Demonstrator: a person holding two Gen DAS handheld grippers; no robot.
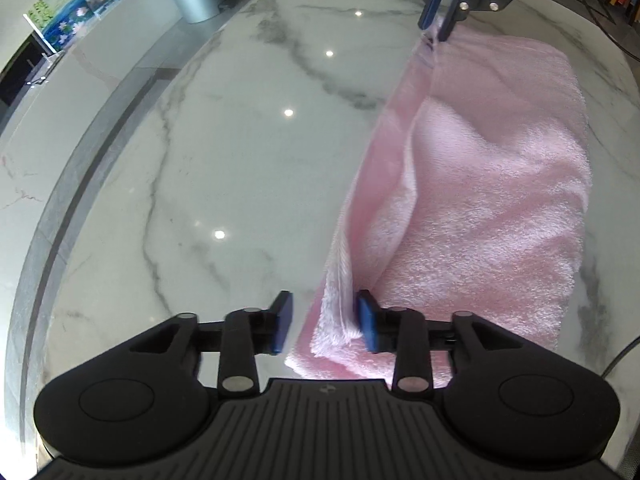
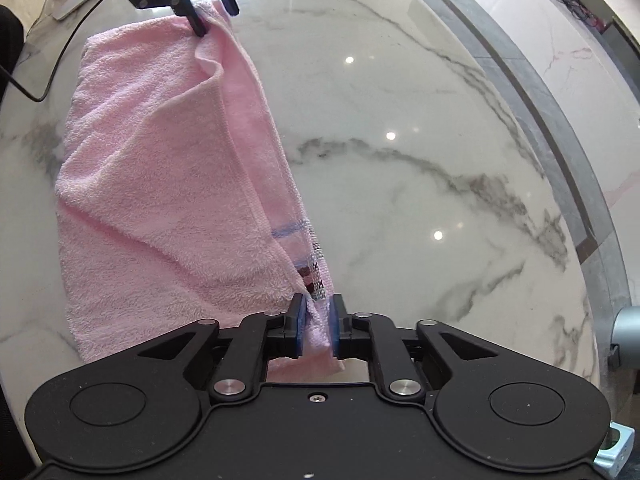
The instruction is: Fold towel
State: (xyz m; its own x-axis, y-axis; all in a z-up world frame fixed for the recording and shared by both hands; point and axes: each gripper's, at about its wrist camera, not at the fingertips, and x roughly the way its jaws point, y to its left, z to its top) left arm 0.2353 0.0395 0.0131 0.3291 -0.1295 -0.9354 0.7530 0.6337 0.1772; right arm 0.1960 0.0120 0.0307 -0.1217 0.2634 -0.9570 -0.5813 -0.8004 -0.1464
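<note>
Left gripper (image 1: 323,322) sits nearest the lens, jaws spread: the pink towel (image 1: 492,184) corner rests against one blue pad (image 1: 367,322), the other pad stands clear of it, so nothing is pinched. Right gripper (image 2: 318,326) at the towel's opposite corner, by the striped label (image 2: 314,266): jaws parted with the hem loose between them, and I can't tell for sure whether the pads press on it; looks like a release. Towel lies doubled over on the marble tabletop (image 1: 224,168), top layer laid over the bottom one, with the free edge running between the two grippers and wrinkles near both corners. I read this as the end of the first fold, corners being let go. Next move calls for lifting both grippers straight off without dragging the hem, then regripping at the towel's short end for the second fold
</note>
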